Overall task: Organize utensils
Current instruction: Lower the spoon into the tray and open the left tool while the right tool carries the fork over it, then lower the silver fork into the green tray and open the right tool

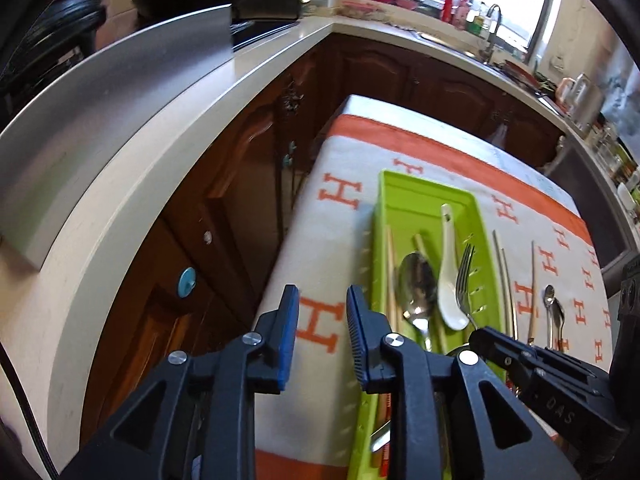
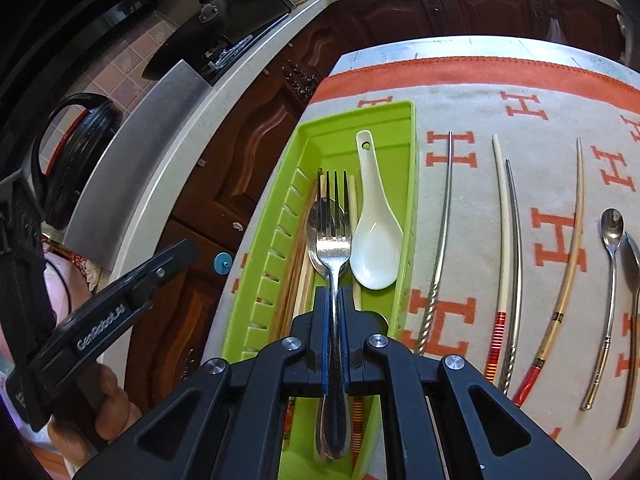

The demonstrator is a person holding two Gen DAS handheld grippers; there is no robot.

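Note:
A lime green tray (image 2: 360, 110) lies on the orange-and-white cloth. It holds a white ceramic spoon (image 2: 376, 240), a metal spoon (image 2: 315, 216) and wooden chopsticks (image 2: 304, 276). My right gripper (image 2: 335, 292) is shut on the handle of a steel fork (image 2: 334, 240). The fork hangs over the tray with its tines pointing away. In the left wrist view the tray (image 1: 424, 200), the fork (image 1: 464, 276) and the white spoon (image 1: 450, 280) sit right of my left gripper (image 1: 322, 300). That gripper is open over the cloth beside the tray's left wall, with nothing between its fingers.
Right of the tray the cloth (image 2: 480, 92) carries metal chopsticks (image 2: 440, 240), cream chopsticks (image 2: 572, 248) and two small metal spoons (image 2: 612, 236). The table's left edge drops to dark wooden cabinets (image 1: 240, 184) under a pale counter (image 1: 160, 152).

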